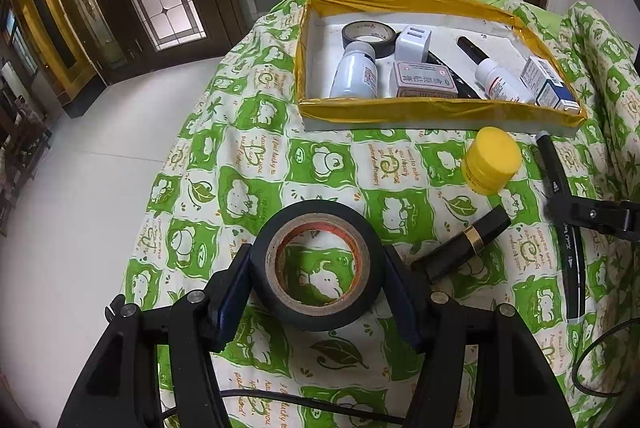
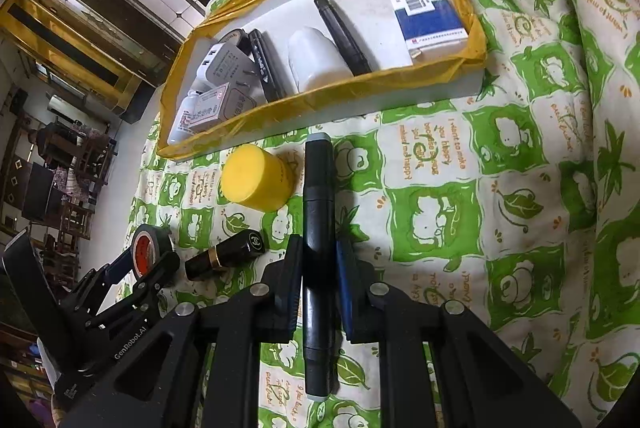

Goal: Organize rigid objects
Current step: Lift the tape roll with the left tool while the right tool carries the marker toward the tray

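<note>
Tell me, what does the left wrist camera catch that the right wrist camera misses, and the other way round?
Only the left wrist view looks straight through the black tape roll between the left tongs. Only the right wrist view shows the full black marker between the right tongs; the left view sees part of it. Both show the yellow-rimmed box, yellow jar and lipstick.

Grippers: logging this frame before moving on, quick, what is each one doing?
Left gripper: closed on the black tape roll.
Right gripper: straddles the black marker; whether it actually grips cannot be told.
</note>
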The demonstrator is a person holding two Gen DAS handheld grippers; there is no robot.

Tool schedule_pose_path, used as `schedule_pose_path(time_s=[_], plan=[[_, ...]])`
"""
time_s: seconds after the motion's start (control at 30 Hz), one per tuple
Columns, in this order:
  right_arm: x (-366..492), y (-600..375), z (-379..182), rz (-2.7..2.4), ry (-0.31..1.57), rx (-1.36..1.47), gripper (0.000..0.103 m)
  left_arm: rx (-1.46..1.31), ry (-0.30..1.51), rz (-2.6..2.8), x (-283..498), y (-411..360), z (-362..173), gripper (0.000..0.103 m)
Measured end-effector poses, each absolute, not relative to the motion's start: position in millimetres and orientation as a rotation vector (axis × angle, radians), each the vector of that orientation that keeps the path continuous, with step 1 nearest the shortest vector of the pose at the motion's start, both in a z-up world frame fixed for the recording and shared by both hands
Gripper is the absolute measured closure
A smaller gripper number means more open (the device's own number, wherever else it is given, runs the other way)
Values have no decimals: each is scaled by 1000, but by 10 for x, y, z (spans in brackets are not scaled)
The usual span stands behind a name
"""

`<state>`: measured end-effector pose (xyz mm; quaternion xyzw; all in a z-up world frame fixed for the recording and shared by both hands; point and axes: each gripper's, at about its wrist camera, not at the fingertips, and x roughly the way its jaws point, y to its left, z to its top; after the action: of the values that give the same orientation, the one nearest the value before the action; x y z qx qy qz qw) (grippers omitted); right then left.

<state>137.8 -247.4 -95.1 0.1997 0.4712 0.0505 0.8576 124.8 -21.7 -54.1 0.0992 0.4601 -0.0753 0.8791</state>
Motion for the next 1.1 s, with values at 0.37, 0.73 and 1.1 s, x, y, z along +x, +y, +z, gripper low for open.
schedule_pose_path(time_s=[0.37,0.73,1.1], plan=[[1279,-2507,-793,125,957,403,88,200,955,-156,1260,-202,-535,37],[1249,-2525,-734,134,939,410,88,187,947,-156,1255,-184,-515,37],[1215,-2646,-557,135,886,423,88,168,935,-163,1244,-167,-469,37]])
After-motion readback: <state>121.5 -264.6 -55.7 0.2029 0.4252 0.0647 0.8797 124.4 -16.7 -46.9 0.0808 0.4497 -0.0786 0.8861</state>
